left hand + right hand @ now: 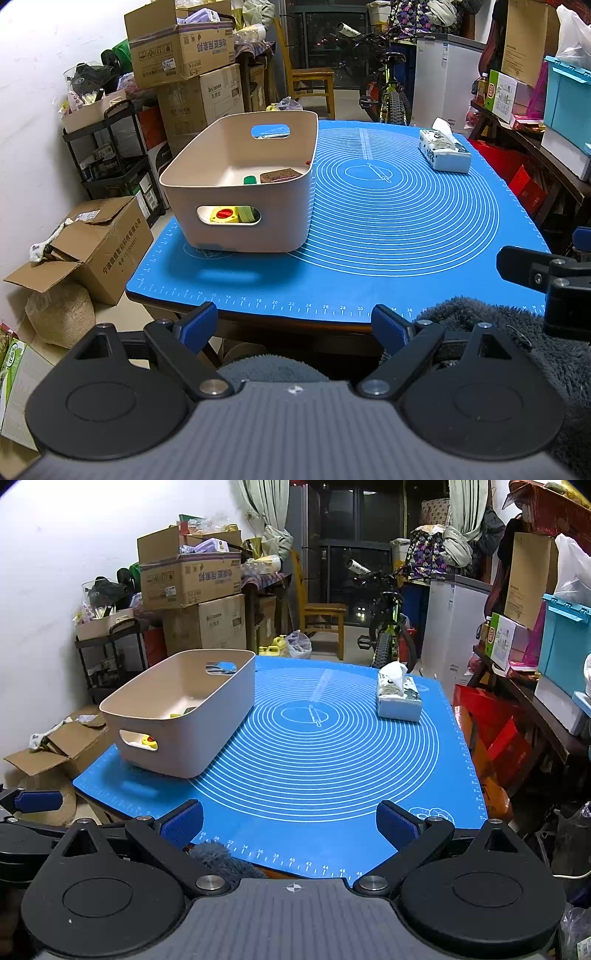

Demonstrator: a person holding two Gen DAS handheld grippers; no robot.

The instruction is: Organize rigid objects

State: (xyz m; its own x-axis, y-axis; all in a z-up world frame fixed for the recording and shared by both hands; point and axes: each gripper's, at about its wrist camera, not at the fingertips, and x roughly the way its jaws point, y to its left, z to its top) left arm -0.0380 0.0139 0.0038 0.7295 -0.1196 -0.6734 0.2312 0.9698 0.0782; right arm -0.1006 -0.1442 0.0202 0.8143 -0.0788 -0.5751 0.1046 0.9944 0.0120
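Observation:
A beige plastic bin (299,177) (207,731) stands on the left of the blue silicone mat (406,229) (332,760). Inside it lie a green piece (250,180), a brown block (279,175), and a yellow toy with a red button (223,215) (149,743) seen through the handle slot. My left gripper (295,326) hangs open at the table's near edge, nothing between its blue pads. My right gripper (290,823) is open too, over the mat's near edge, and holds nothing.
A tissue box (445,149) (399,696) sits at the mat's far right. Cardboard boxes (181,48) and a black cart (110,155) crowd the left wall. A bicycle (388,635) and a wooden chair (321,620) stand behind the table. Grey fleece (517,343) lies below the grippers.

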